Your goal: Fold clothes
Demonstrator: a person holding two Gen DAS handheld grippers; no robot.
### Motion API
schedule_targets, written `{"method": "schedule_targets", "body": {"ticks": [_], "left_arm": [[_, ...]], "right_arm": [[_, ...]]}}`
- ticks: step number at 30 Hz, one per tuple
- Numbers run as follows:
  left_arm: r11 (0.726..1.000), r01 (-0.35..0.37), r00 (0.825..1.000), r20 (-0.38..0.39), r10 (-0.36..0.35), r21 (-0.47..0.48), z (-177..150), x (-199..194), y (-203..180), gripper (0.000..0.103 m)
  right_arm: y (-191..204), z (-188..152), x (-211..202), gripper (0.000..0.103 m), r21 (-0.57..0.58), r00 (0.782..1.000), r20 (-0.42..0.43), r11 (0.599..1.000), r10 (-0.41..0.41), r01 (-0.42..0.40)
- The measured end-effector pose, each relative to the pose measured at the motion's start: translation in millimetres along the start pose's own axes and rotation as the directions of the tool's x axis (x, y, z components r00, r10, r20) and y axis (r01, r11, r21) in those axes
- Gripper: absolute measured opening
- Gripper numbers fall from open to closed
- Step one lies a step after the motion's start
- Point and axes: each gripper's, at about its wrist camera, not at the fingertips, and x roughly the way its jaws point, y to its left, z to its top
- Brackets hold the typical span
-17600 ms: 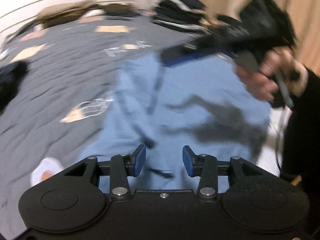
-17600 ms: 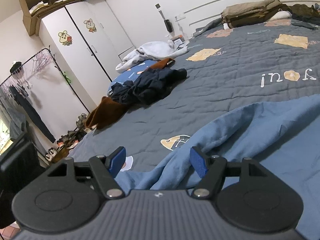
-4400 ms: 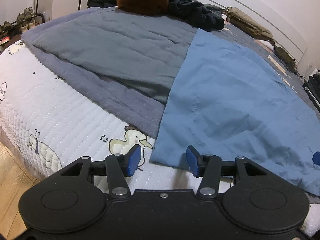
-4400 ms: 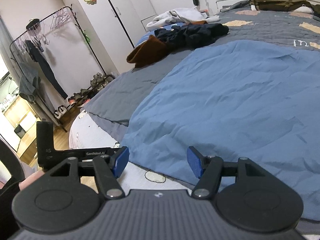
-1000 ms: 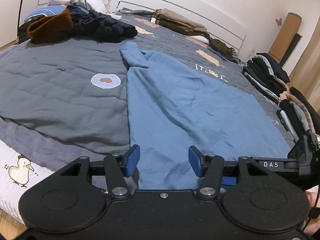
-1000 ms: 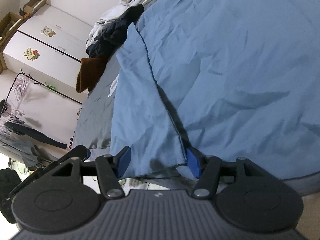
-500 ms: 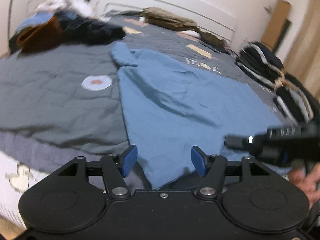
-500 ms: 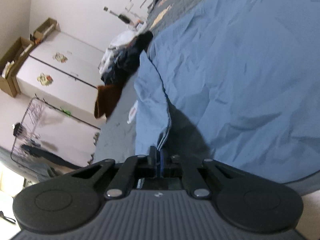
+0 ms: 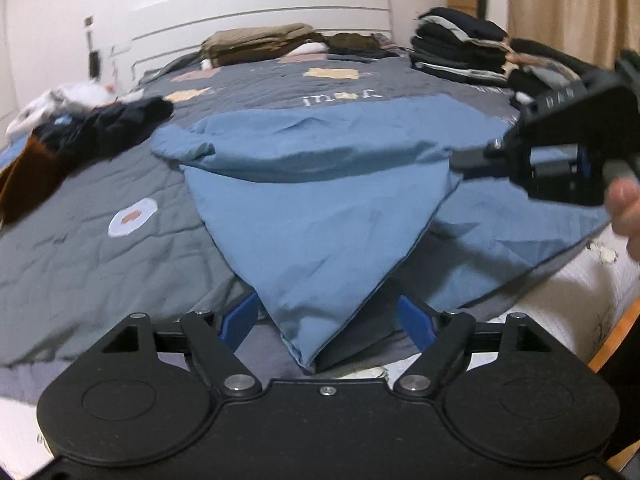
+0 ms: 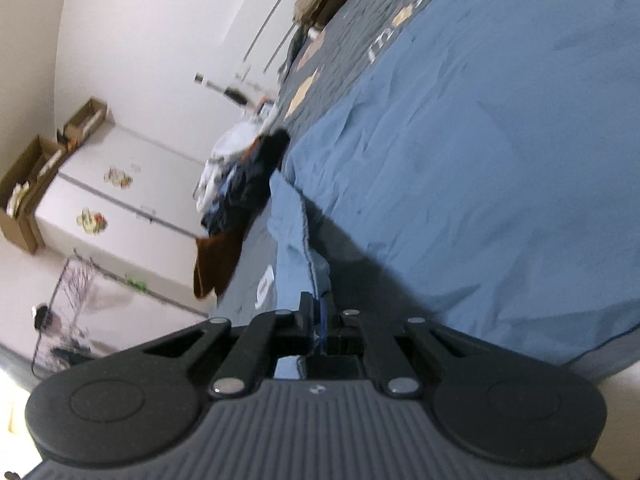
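Pinching a lifted edge of the blue garment (image 9: 320,216), the right gripper (image 10: 320,320) has its fingers closed on the cloth. The left gripper (image 9: 328,320) has its fingers spread wide, a hanging fold between them, ungripped. The garment lies across the bed (image 9: 80,256).

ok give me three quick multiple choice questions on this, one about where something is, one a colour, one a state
1. Where is the stack of dark folded clothes?
A. far right of the bed, near the curtain
B. on the floor
C. on the wardrobe

2. What colour is the garment being folded?
A. red
B. blue
C. white

3. What state is the right claw in?
A. wide open, holding nothing
B. shut on the garment
C. out of view

Answers:
1 A, the stack sits at the bed's far right edge by the curtain.
2 B, the cloth is plain blue in both views.
3 B, its jaws are closed with blue cloth pinched between them, while the left claw is open.
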Motion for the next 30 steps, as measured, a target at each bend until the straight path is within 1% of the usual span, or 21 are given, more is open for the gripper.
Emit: {"method": "schedule_targets", "body": {"ticks": [3, 7, 15, 23, 30], "left_arm": [[0.999, -0.003, 1.000, 0.000, 0.003, 0.051, 1, 5, -12, 0.078], [0.995, 0.009, 1.000, 0.000, -0.009, 0.095, 5, 12, -29, 0.078], [0.983, 0.039, 0.999, 0.010, -0.042, 0.178, 13, 25, -64, 0.078], [0.963, 0.068, 0.997, 0.017, -0.075, 0.260, 21, 38, -100, 0.078], [0.952, 0.115, 0.992, 0.020, -0.126, 0.283, 26, 45, -125, 0.078]], "right_arm": [[-6, 8, -16, 0.002, 0.024, 0.999, 0.048, 1.000, 0.003, -0.004], [-19, 20, -38, 0.002, 0.056, 0.993, 0.114, 0.998, -0.009, 0.002], [-50, 39, -83, 0.002, 0.112, 0.971, 0.229, 0.993, -0.068, 0.043], [-82, 53, -116, 0.002, 0.164, 0.947, 0.290, 0.982, -0.139, 0.094], [-103, 65, -143, 0.002, 0.179, 0.925, 0.332, 0.975, -0.187, 0.134]]}}
